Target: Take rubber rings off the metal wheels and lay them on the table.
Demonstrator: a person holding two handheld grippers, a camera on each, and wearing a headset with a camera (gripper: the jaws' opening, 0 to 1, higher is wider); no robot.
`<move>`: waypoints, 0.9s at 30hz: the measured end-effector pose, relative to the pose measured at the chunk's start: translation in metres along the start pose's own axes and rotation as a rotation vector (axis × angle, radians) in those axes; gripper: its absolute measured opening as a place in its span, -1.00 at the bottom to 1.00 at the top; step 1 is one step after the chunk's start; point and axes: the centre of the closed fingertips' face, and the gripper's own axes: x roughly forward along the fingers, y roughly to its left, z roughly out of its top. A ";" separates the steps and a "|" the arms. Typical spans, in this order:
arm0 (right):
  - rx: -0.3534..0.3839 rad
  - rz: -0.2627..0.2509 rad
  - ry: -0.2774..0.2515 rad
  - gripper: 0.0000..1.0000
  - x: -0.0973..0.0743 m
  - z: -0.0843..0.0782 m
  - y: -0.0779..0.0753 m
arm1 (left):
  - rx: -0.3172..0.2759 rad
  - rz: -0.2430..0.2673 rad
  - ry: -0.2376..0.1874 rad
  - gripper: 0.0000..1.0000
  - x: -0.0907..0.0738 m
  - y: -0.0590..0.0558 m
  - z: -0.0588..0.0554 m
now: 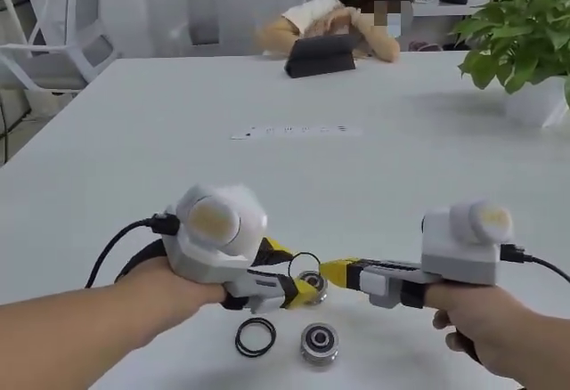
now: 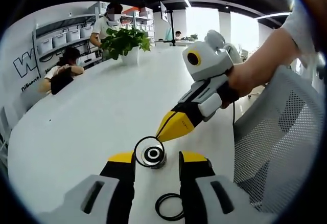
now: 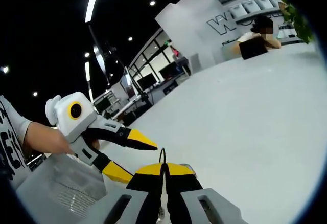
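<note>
A small metal wheel [image 2: 152, 155] rests on the white table between the open yellow-tipped jaws of my left gripper [image 2: 156, 158]; the left jaw is close against it, the right jaw stands a little off. A thin black rubber ring [image 2: 141, 147] loops up from the wheel. My right gripper [image 3: 163, 169] is shut on that ring [image 3: 163, 156], its tip [image 2: 162, 133] coming in from the far side. In the head view the left gripper [image 1: 298, 274] and the right gripper [image 1: 328, 272] meet at the wheel [image 1: 313, 283].
A second metal wheel [image 1: 319, 343] and loose black rubber rings [image 1: 256, 337] lie near the table's front edge. A potted plant [image 1: 525, 34] stands at the back right. A person leans on the far end beside a dark case [image 1: 319, 55]. A mesh chair [image 2: 286, 132] stands beside the table.
</note>
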 end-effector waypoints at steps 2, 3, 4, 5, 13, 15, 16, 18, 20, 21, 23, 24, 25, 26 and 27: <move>0.007 0.017 -0.007 -1.00 0.000 0.002 0.005 | -0.010 0.002 0.002 -0.29 -0.007 0.000 0.001; 0.008 0.021 -0.008 -1.00 0.000 0.003 0.006 | -0.012 0.002 -0.002 -0.26 -0.009 0.000 0.001; 0.011 0.026 -0.009 -1.00 0.001 0.004 0.008 | -0.012 0.001 -0.008 -0.25 -0.011 0.000 0.003; 0.012 0.034 -0.012 -1.00 0.000 0.006 0.011 | -0.013 -0.001 -0.015 -0.25 -0.016 0.000 0.004; 0.009 0.069 -0.010 -1.00 0.002 0.011 0.023 | -0.033 -0.001 -0.047 -0.08 -0.040 -0.002 0.009; 0.003 0.078 -0.003 -1.00 0.004 0.011 0.025 | -0.038 0.003 -0.057 -0.03 -0.046 -0.003 0.011; 0.002 0.082 -0.001 -1.00 0.004 0.011 0.027 | -0.043 0.004 -0.063 -0.02 -0.049 -0.003 0.012; 0.003 0.094 0.003 -1.00 0.006 0.012 0.029 | -0.051 0.005 -0.073 0.00 -0.054 -0.004 0.013; -0.001 0.102 0.011 -1.00 0.008 0.012 0.032 | -0.051 0.008 -0.079 0.02 -0.059 -0.004 0.014; -0.002 0.106 0.014 -1.00 0.009 0.011 0.033 | -0.051 0.009 -0.083 0.04 -0.061 -0.004 0.015; -0.008 0.113 0.019 -1.00 0.011 0.011 0.036 | -0.052 0.012 -0.090 0.06 -0.066 -0.004 0.016; -0.007 0.119 0.022 -1.00 0.013 0.011 0.038 | -0.054 0.011 -0.092 0.07 -0.068 -0.004 0.016; -0.008 0.123 0.026 -1.00 0.014 0.011 0.039 | -0.053 0.012 -0.093 0.08 -0.070 -0.004 0.016; -0.012 0.129 0.031 -1.00 0.015 0.010 0.040 | -0.052 0.016 -0.097 0.09 -0.072 -0.004 0.016; -0.014 0.132 0.034 -1.00 0.015 0.010 0.041 | -0.051 0.018 -0.101 0.12 -0.074 -0.004 0.017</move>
